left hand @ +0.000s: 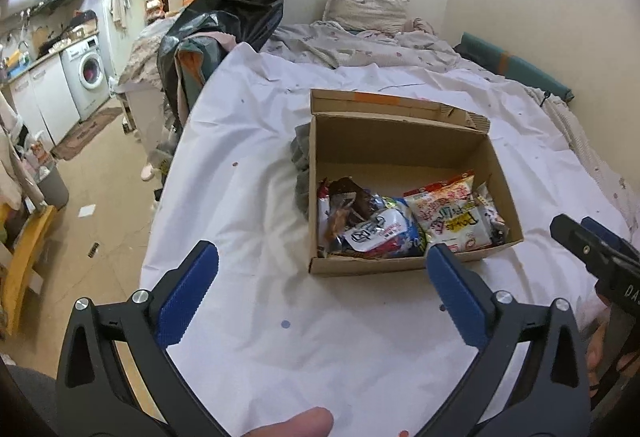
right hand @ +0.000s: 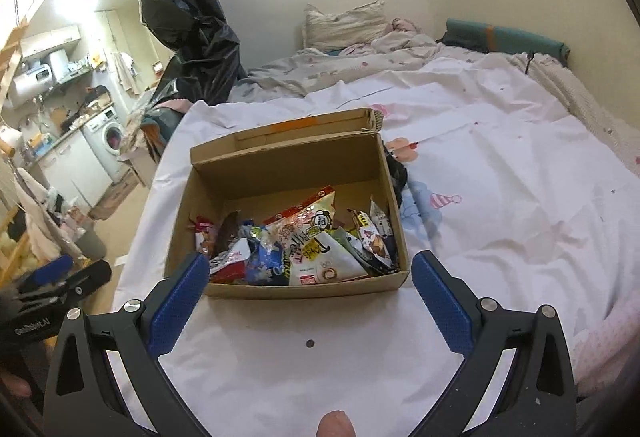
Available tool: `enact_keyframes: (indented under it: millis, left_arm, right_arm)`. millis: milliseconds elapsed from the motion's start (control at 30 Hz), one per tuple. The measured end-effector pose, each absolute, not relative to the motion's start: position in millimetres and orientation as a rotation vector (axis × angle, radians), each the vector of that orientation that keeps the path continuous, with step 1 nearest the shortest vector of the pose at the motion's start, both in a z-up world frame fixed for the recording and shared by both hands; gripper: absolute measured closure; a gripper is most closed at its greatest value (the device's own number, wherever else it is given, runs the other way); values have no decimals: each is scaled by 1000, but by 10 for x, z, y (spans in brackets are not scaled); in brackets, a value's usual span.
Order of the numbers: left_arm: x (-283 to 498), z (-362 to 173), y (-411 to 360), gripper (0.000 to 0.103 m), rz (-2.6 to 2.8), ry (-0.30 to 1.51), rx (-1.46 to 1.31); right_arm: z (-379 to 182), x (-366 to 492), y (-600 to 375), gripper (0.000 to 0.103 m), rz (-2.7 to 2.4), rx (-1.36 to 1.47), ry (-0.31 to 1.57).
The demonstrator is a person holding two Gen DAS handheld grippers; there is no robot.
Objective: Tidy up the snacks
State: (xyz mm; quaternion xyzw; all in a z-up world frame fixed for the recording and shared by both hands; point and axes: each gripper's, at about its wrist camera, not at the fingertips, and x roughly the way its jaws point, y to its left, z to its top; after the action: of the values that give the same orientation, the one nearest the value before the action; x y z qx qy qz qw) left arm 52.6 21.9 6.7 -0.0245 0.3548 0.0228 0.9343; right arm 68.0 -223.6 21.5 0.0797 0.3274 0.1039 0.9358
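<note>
Both tools stand wide open and hold nothing: the left gripper [left hand: 322, 269] and the right gripper [right hand: 310, 273] hover over the white sheet [left hand: 248, 197] on the near side of the cardboard box [right hand: 280, 287], touching neither it nor the bed. The snack packets [right hand: 304, 249] lie heaped in the near part of the open box, its far part bare.
</note>
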Motion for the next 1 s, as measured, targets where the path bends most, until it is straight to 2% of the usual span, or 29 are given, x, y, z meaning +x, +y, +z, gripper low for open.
enact_keyframes:
  millis: [1000]
  left_arm:
    - [589, 35, 192, 0, 81, 720, -56]
  right_arm:
    - [110, 785, -2160, 0, 172, 116, 679]
